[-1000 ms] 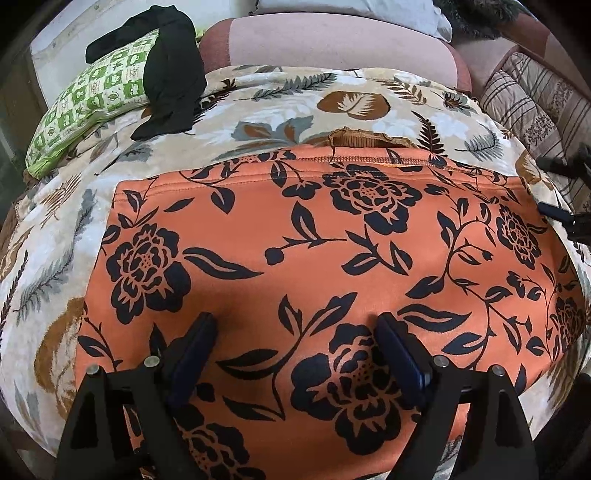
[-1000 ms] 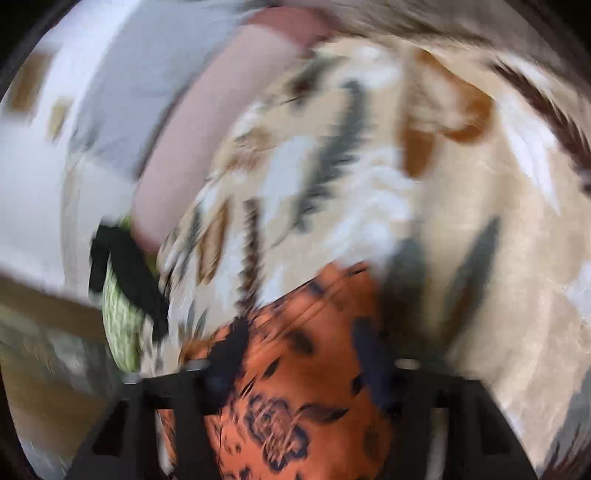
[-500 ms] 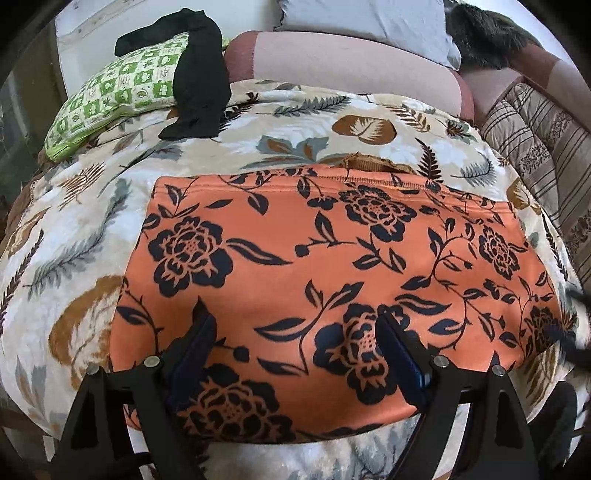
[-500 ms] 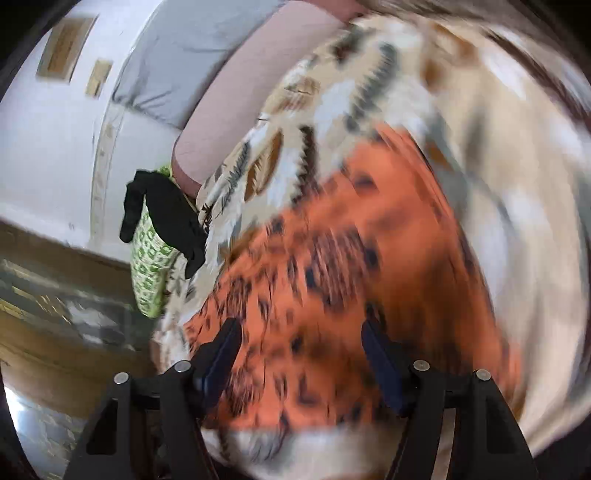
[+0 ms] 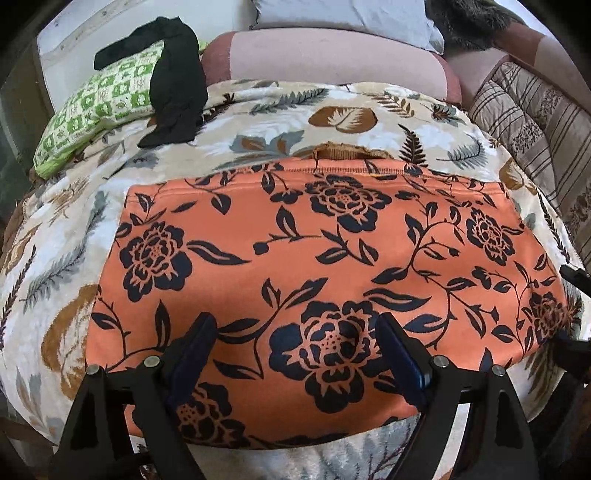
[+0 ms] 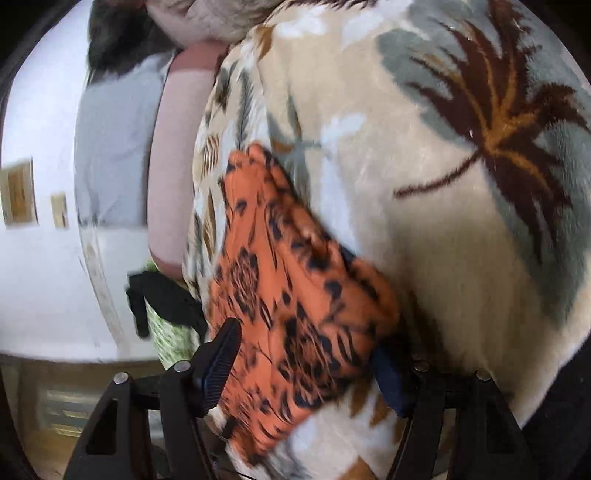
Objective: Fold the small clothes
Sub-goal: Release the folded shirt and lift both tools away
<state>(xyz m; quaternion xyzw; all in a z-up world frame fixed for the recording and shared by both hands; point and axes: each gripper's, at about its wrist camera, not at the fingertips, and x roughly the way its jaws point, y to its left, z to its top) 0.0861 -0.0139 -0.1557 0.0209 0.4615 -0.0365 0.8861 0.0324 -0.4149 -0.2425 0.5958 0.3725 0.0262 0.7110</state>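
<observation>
Orange floral garment (image 5: 325, 280): black flower-and-leaf print, lying flat and spread wide on the leaf-patterned blanket (image 5: 258, 122) that covers the bed; far hem stitched, with a tan ribbed edge (image 5: 347, 150) showing just behind it. Left gripper (image 5: 295, 354): jaws wide apart over the garment's near edge, nothing between them; whether the fingers (image 5: 192, 350) touch the cloth cannot be told. Right gripper (image 6: 306, 365): jaws apart, set either side of the garment's end (image 6: 295, 295), which lies between them; view tilted and blurred, so contact cannot be told. A dark gripper part (image 5: 574, 275) shows at the right rim of the left wrist view, just beside the garment's right end. Green-and-white patterned pillow (image 5: 92, 110): far left, at the blanket's edge. Black garment (image 5: 177, 85): draped across that pillow and onto the blanket. Pink bolster (image 5: 325, 55): along the far side, with a grey pillow (image 5: 332, 11) behind it. Striped brown quilt (image 5: 535, 110): far right.
</observation>
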